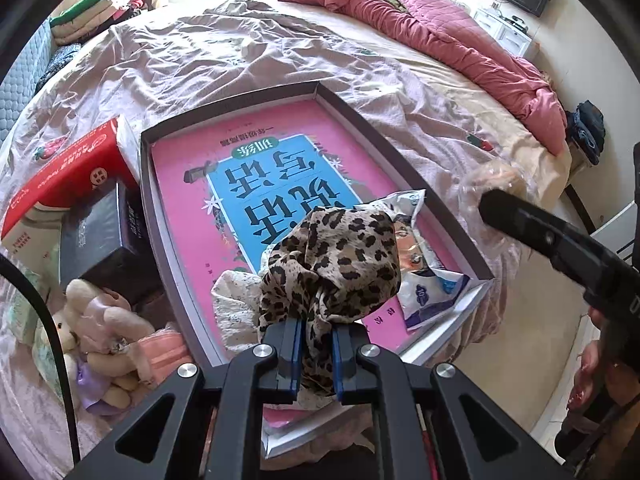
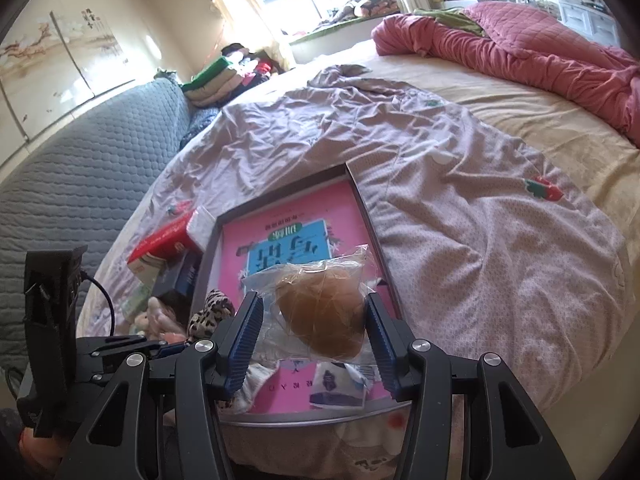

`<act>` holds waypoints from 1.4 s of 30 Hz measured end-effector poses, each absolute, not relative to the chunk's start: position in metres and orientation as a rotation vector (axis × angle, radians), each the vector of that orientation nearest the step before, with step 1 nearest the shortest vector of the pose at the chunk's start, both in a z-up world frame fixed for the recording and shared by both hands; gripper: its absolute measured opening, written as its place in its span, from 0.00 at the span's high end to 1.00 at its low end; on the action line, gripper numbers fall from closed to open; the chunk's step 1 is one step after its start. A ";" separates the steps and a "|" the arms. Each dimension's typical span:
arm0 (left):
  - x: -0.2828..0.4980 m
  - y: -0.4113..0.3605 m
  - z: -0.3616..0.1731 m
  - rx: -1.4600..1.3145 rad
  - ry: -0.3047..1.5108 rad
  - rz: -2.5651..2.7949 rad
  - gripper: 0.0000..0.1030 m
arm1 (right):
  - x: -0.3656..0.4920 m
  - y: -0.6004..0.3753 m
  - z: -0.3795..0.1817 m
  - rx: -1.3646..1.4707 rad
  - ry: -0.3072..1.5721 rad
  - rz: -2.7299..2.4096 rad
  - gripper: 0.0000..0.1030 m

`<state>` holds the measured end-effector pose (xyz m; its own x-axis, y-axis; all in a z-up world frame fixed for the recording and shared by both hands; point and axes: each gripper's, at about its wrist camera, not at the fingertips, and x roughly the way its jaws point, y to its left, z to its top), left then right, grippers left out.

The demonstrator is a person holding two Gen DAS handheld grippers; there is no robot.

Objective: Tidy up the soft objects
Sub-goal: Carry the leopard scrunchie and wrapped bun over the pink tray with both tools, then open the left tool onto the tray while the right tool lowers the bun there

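Observation:
My left gripper (image 1: 316,344) is shut on a leopard-print cloth (image 1: 332,264), held bunched above the near end of a shallow grey box (image 1: 146,200) on the bed. A pink book (image 1: 192,184) lies in the box, with a white lace cloth (image 1: 232,292) and a blue-white packet (image 1: 428,284). My right gripper (image 2: 316,340) holds a brown bun in clear plastic (image 2: 324,316) between its wide-set fingers, above the same box (image 2: 208,256). The right gripper's finger shows in the left wrist view (image 1: 532,228), with the bun wrap (image 1: 492,180) at its tip.
Left of the box lie a red carton (image 1: 68,172), a dark box (image 1: 100,240), a plush rabbit (image 1: 104,328) and a pink mask (image 1: 164,352). A rumpled lilac sheet (image 2: 460,200) covers the bed. A pink quilt (image 2: 520,40) is heaped at the far side.

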<state>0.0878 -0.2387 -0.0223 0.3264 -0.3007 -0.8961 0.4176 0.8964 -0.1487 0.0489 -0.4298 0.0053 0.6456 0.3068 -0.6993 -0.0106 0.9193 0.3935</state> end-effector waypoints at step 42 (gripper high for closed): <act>0.096 -0.197 -0.018 -0.025 1.192 -0.466 0.42 | 0.066 -0.358 -0.045 0.152 1.068 0.298 0.47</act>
<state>0.0958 -0.1972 -0.0184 0.2873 -0.3618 -0.8869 0.3361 0.9051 -0.2603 0.0661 -0.3575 -0.0453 0.4467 0.3123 -0.8384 -0.1664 0.9497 0.2651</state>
